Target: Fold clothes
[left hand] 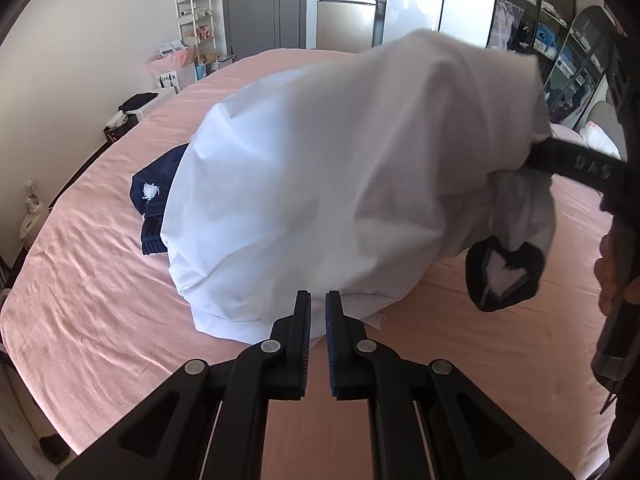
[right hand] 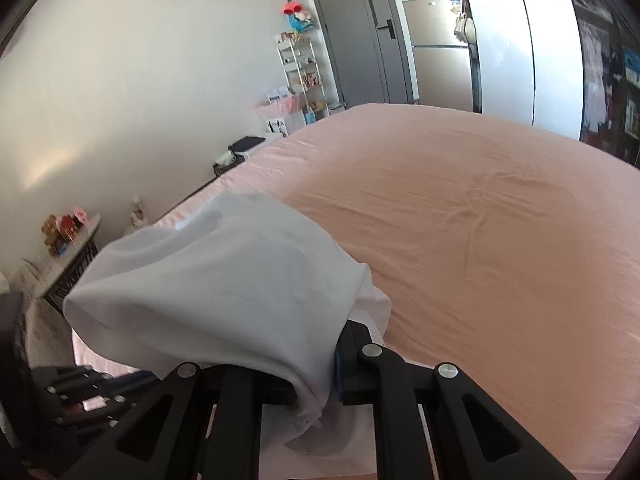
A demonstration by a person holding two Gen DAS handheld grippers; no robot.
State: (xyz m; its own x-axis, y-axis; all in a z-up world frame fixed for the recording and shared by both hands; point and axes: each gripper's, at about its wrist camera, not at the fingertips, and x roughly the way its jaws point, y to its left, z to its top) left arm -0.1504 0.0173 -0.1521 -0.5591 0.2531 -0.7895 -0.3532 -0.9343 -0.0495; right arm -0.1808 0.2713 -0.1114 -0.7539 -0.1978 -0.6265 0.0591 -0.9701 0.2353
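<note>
A white shirt [left hand: 320,184] with a black collar [left hand: 504,276] lies bunched on the pink bed [left hand: 80,300]. Its right side is lifted off the sheet. My right gripper [left hand: 536,152] comes in from the right and is shut on that raised part, with a hand [left hand: 612,280] on its handle. In the right wrist view the white shirt [right hand: 224,288] drapes over the left finger of the right gripper [right hand: 320,348] and is pinched between the jaws. My left gripper [left hand: 318,300] is shut at the shirt's near hem, with nothing visibly between its fingers.
A navy garment [left hand: 154,200] lies on the bed, partly under the white shirt's left side. A white shelf rack [left hand: 196,20], grey door [left hand: 288,0] and fridge [left hand: 348,4] stand beyond the bed. A round bedside table [right hand: 76,236] is at the left. Bare pink sheet [right hand: 480,220] spreads right.
</note>
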